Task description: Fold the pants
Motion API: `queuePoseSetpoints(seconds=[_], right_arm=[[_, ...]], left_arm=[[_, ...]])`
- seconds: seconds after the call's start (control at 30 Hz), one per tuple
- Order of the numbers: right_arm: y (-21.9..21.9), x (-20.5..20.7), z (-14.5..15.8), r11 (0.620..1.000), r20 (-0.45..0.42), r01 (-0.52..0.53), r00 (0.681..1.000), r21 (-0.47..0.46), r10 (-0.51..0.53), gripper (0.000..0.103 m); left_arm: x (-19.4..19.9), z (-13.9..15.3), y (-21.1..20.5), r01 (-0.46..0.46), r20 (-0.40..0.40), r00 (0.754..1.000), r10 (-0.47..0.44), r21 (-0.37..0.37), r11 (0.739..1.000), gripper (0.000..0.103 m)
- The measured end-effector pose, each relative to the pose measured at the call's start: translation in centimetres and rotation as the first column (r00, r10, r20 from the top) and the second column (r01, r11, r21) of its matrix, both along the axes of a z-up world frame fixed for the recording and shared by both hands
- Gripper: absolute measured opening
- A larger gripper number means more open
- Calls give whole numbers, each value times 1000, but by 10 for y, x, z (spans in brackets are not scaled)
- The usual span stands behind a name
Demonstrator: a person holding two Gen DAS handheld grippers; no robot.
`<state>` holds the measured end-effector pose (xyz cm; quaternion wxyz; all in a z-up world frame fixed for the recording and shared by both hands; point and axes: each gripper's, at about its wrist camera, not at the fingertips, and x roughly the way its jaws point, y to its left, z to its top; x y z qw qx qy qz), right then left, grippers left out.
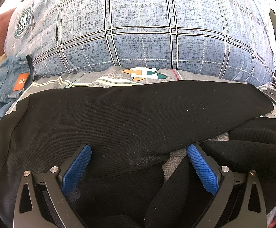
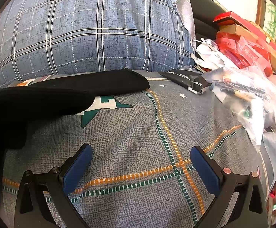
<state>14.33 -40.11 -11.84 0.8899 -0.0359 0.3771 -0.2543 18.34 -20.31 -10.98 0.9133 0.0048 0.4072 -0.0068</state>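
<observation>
Presently, item 1: black pants (image 1: 130, 114), ribbed knit, lying across the bed (image 2: 138, 133) on its grey printed sheet, in front of a large blue plaid pillow (image 1: 141, 28). 1 leg runs flat from side to side; the other lies bunched and crooked nearer the camera, with sheet showing between them. The legs are not yet aligned.

Item 2: left claw (image 1: 139, 163), jaws spread wide, blue pads clear of any grip, low over the crotch and lower-leg cloth, holding nothing.

Item 3: right claw (image 2: 139, 168), jaws likewise apart, empty, over bare sheet; the nearest leg end (image 2: 119, 81) lies well apart, up and to its left.

Item 4: blue jeans (image 1: 7, 83) off to the left; plastic bags (image 2: 251, 87) and red boxes (image 2: 240, 43) beside the bed on the right.

Step in hand, as judged: early, reaching in for a first grip. Next move likely calls for the left claw to close on the bunched leg near its edge, and the right to travel to the leg end, so the 2 legs can be laid 1 over the other.
</observation>
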Motion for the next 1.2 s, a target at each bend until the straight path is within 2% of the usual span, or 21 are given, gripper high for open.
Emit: queuePoseSetpoints(seconds=[0.5, 0.8, 1.03, 1.2], right_arm=[[5, 0, -1, 999, -3, 4, 1000, -39, -4, 102], [6, 0, -1, 999, -4, 5, 1000, -48, -5, 102], [7, 0, -1, 998, -3, 6, 1000, -58, -6, 102], [7, 0, -1, 998, -3, 7, 1000, -62, -7, 102]], left_arm=[[1, 2, -2, -10, -17, 1000, 10, 6, 1000, 103], [12, 8, -1, -16, -102, 995, 16, 3, 1000, 103], [8, 10, 0, -32, -101, 994, 30, -14, 999, 102], [4, 13, 0, 1, -131, 991, -1, -4, 1000, 102]])
